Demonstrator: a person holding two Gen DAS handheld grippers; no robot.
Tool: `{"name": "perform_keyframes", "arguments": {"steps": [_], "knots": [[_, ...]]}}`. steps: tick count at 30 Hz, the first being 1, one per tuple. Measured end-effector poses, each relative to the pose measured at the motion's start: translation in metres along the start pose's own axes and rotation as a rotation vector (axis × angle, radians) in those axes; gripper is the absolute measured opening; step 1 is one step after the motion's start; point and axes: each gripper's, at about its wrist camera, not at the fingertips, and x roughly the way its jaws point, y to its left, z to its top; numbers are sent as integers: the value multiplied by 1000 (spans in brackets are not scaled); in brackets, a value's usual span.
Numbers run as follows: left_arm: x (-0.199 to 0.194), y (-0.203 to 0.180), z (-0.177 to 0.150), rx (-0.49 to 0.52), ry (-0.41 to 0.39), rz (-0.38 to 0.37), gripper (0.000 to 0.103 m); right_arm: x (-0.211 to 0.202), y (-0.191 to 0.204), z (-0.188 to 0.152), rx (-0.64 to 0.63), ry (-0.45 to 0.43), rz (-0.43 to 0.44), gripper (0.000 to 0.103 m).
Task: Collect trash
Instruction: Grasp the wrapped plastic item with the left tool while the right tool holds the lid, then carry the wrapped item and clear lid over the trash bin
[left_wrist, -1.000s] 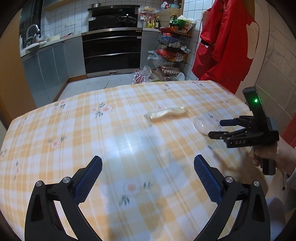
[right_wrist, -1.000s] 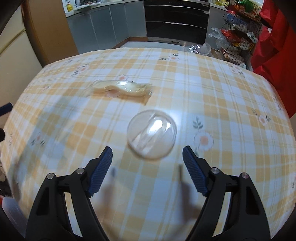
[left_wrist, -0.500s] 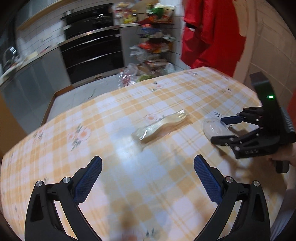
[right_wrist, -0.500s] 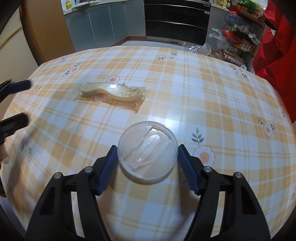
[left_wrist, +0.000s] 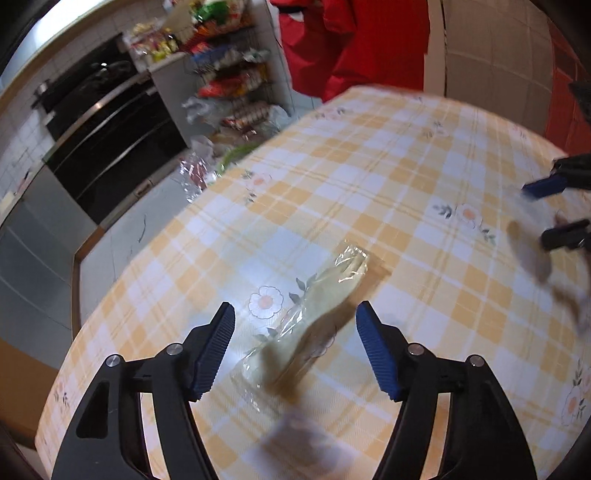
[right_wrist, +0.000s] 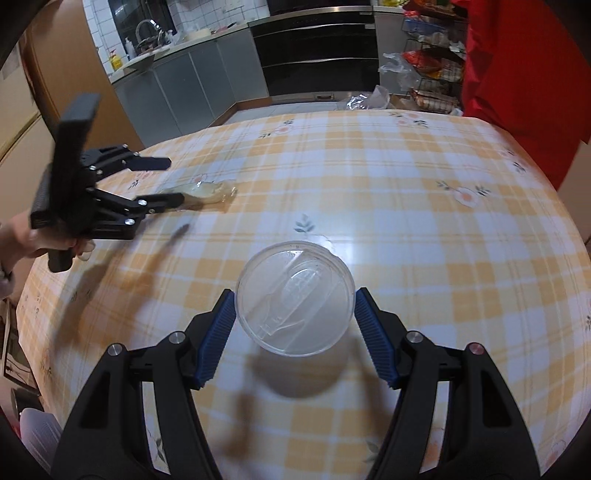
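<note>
No words, numbers or signs can be read here. The bright packets on the black wire rack (left_wrist: 236, 85) are too blurry to make out any print. The yellow bottle on the grey kitchen counter (right_wrist: 116, 61) has a label, but it is too small to read. The orange and white checked tablecloth with flowers (right_wrist: 388, 192) has no writing on it.

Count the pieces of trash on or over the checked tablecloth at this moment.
2. A clear round lid sits gripped between the right gripper's pads, lifted above its shadow. A crumpled clear wrapper lies on the cloth between the left gripper's open, closing jaws. None seems hidden.
</note>
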Motion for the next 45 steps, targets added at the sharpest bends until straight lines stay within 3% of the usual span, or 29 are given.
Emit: {"name": "perform_keyframes", "arguments": {"steps": [3, 6, 8, 10, 11, 17, 30, 40, 45], "knots": [[16, -3, 2, 42, 62, 5, 67, -9, -3, -4, 15, -9, 8, 66], [20, 7, 0, -51, 77, -55, 63, -16, 0, -9, 21, -14, 22, 66], [16, 9, -5, -95, 77, -103, 30, -21, 2, -12, 27, -18, 29, 66], [8, 4, -15, -103, 80, -93, 17, -28, 6, -17, 40, -26, 41, 66], [4, 3, -20, -118, 86, -79, 16, -31, 8, -19, 47, -30, 48, 66], [-44, 5, -57, -253, 105, -25, 14, -57, 33, -36, 65, -55, 87, 66], [-185, -36, -108, -312, 87, 68, 14, -131, 91, -71, 92, -99, 187, 66], [-301, -93, -130, -346, -35, 36, 14, -188, 135, -99, 29, -137, 211, 66], [-352, -132, -158, -369, -88, -12, 14, -213, 151, -111, -2, -161, 210, 66]]}}
